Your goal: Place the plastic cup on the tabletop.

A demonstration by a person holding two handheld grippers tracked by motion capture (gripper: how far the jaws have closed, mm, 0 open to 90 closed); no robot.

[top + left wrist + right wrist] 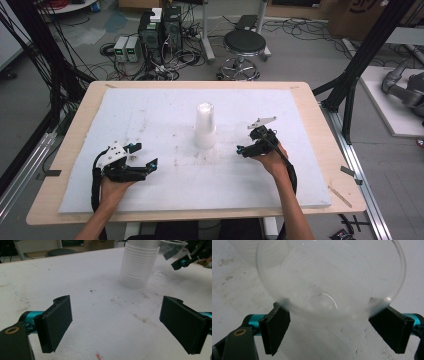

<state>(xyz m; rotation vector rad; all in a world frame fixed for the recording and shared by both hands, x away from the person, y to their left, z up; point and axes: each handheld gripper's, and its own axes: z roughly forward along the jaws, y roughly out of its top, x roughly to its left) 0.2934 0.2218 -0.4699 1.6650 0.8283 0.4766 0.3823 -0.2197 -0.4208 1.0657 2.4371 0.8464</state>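
A stack of clear plastic cups (205, 125) stands upside down in the middle of the white foam board (150, 107); it also rises ahead in the left gripper view (138, 265). Just right of the stack a single clear cup (172, 248) stands mouth up. My right gripper (246, 138) is open, and that cup (329, 280) sits at its tips (332, 323), rim overlapping both pads. I cannot see the pads pressing on it. My left gripper (144, 156) rests at the front left, wide open (115, 322) with only bare foam between its pads.
The foam board lies on a wooden table (310, 100). Beyond the far edge are a black stool (244, 45), computer boxes (160, 32) and cables on the floor. Black frame posts (367, 50) stand at the right. Small dark specks mark the foam.
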